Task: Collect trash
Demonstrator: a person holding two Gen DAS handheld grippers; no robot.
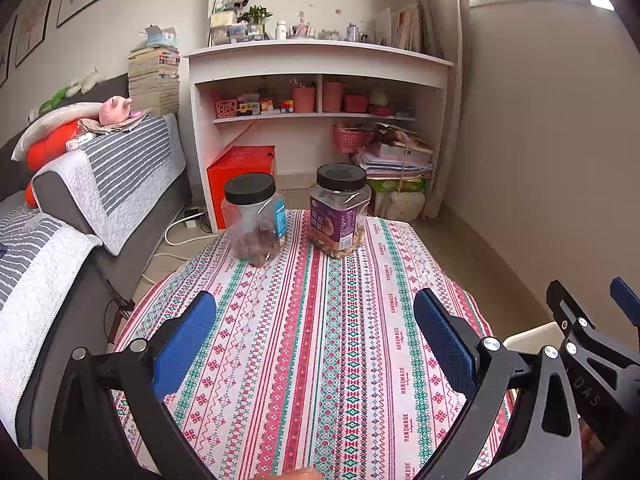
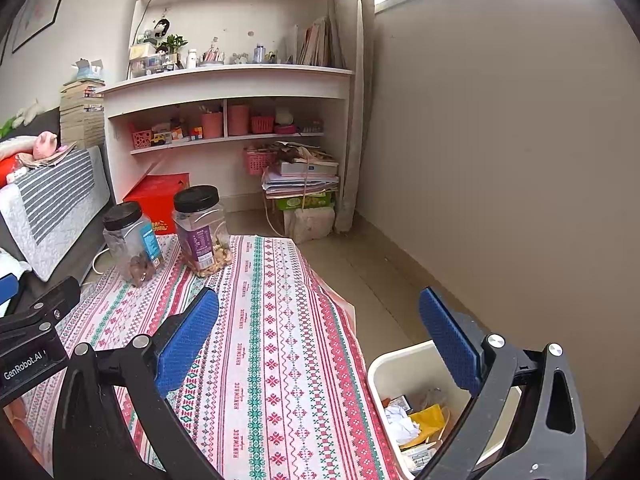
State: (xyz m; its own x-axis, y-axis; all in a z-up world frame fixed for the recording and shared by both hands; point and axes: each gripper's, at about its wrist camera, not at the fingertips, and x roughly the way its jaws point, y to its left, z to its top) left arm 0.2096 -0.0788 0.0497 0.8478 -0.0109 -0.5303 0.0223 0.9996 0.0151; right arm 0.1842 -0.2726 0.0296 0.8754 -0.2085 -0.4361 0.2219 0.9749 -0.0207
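Crumpled paper and yellow wrappers (image 2: 416, 424) already lie in the white bin (image 2: 404, 364) just beside the desk's right edge. On the striped cloth (image 1: 320, 340) we see only two jars (image 1: 340, 210) at the far edge, so collecting seems finished. Our left gripper (image 1: 316, 344) and right gripper (image 2: 320, 340) hover with fingers spread, holding nothing.
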